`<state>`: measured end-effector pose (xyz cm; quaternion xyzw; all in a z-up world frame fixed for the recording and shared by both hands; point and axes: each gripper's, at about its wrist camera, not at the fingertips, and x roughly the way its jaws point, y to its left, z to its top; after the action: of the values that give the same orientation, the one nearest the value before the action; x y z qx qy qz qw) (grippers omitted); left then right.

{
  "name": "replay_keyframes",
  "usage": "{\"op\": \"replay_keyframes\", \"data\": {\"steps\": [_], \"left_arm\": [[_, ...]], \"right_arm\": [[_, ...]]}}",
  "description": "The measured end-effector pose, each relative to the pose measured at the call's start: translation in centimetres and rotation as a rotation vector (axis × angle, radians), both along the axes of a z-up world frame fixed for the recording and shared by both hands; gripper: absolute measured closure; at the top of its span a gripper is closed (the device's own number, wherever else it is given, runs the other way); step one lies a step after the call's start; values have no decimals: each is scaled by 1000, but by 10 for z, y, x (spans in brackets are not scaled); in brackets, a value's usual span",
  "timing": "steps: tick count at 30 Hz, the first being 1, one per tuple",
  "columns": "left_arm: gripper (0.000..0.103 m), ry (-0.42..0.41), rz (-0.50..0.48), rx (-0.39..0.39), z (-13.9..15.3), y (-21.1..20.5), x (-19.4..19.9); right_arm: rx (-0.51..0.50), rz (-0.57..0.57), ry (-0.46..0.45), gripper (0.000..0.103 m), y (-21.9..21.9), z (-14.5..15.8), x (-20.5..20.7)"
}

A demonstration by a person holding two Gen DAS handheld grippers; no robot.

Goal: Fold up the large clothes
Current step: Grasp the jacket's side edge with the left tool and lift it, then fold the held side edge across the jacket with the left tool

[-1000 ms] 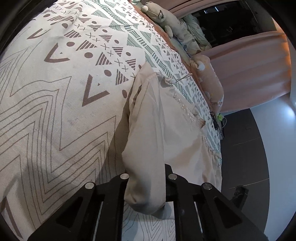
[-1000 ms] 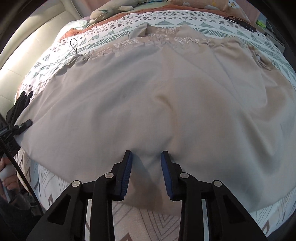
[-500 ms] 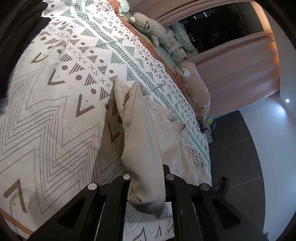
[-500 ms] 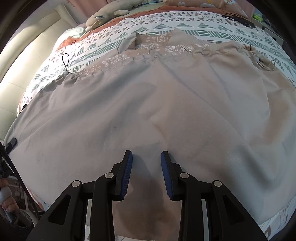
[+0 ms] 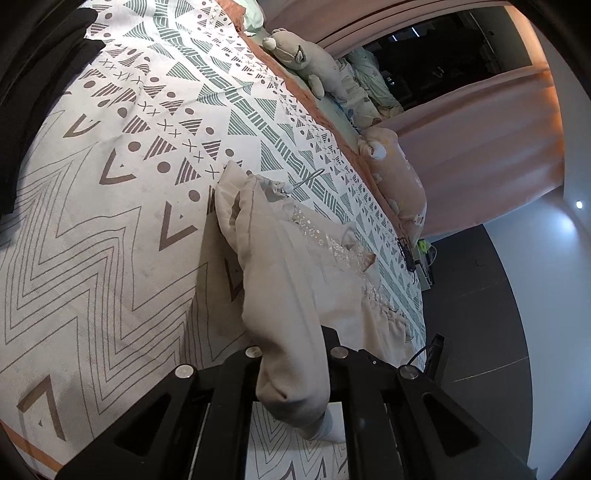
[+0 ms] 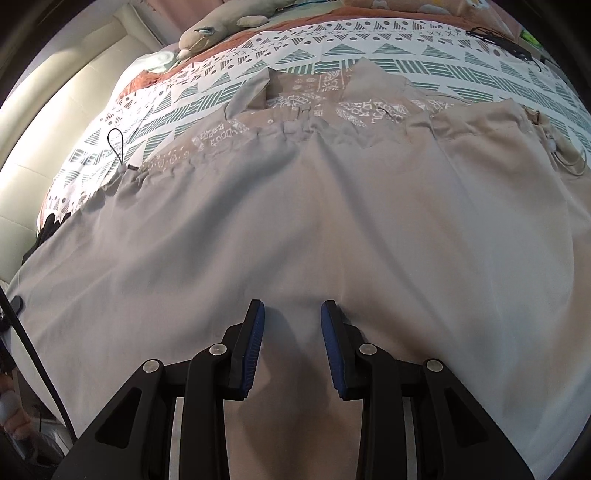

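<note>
Since a second ago the left gripper [image 5: 291, 354] has carried its pinched fold of the beige garment [image 6: 295, 229] higher and further over the bed [image 5: 92, 229], so more of the patterned cover shows beneath the lifted edge; the right gripper [image 6: 291, 343] has crept a little forward across the flat cloth, its blue pads [image 6: 255, 343] as far apart as before.

The left gripper's fingers are pressed together on a rolled edge of the fabric, which hangs in a thick tube between them and runs away toward the embroidered yoke [image 5: 332, 243]. The right gripper is spread, resting over the cloth and gripping nothing.

The garment lies wide across the bed, its long axis running side to side in the right wrist view, collar end toward the stuffed toy [image 6: 218, 26] at the bed's head. The coming fold likely turns on this — the held edge sits to the right gripper's left and must travel across that axis, so the left hand is the nearer one to lead.

Hidden: the hem nearest the right gripper is cut off by the frame, and the left gripper's fingertips are buried in cloth — how deep the pinch goes cannot be told
</note>
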<state>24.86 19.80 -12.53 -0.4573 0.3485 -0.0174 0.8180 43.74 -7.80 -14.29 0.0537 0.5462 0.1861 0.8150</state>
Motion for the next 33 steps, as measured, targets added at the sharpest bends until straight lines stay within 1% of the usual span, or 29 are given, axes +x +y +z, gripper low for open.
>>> {"op": "replay_keyframes", "data": {"steps": [4,11,17,20,22,24,25,27,31,33], "left_arm": [[95,-22,-18,14,14,-7,4],[95,-78,-63,39,51,-30,13],[95,-128,-119,70,90,-64,24],[95,-149,-154,87,109,-87,33],[95,-164,-174,91,119,-102,38],[95,-179,-192,86,129,-116,44],[95,-183,-200,87,133,-121,46],[95,-189,-214,89,140,-131,51],[95,-192,-245,87,147,-155,63],[95,-191,-261,84,149,-167,70]], "right_arm": [[6,16,2,74,-3,1,-12],[17,33,4,74,-15,2,-57],[72,20,28,74,-32,-3,-84],[73,51,34,74,-32,-5,-96],[105,58,56,74,-37,-4,-98],[150,45,70,74,-48,-3,-99],[160,32,63,74,-55,0,-100],[165,2,24,74,-71,9,-105],[234,-55,-6,74,-111,24,-107],[237,-88,-38,73,-136,32,-112]]}}
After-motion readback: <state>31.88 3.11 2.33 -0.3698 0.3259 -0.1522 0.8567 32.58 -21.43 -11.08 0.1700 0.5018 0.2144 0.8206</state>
